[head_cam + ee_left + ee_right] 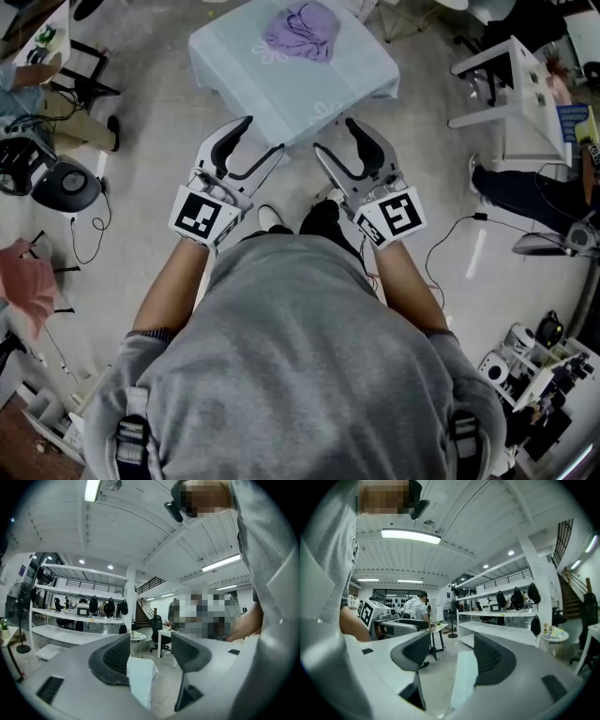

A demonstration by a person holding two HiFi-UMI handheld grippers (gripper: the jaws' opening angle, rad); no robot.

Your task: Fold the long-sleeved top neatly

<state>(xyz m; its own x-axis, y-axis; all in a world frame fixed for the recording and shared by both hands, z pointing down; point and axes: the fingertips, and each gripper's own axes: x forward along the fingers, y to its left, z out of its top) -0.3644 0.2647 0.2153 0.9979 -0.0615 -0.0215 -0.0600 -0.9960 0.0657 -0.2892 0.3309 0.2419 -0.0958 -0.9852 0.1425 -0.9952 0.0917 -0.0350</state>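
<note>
The long-sleeved top (300,30) is a purple garment lying crumpled at the far side of a small table (309,94) covered in pale cloth. Both grippers are held in front of the person's chest, short of the table's near edge and apart from the top. My left gripper (262,136) is open with nothing between its pads. My right gripper (333,136) is open and empty too. In the left gripper view the left gripper (151,653) frames a corner of the table (140,677). In the right gripper view the right gripper (452,656) frames the table's edge (464,677).
A white desk (506,84) stands at the right, with a seated person's legs (525,192) and floor cables beside it. A floor fan (66,187) and a pink cloth (28,281) are at the left. Shelves with equipment (539,375) sit at the lower right.
</note>
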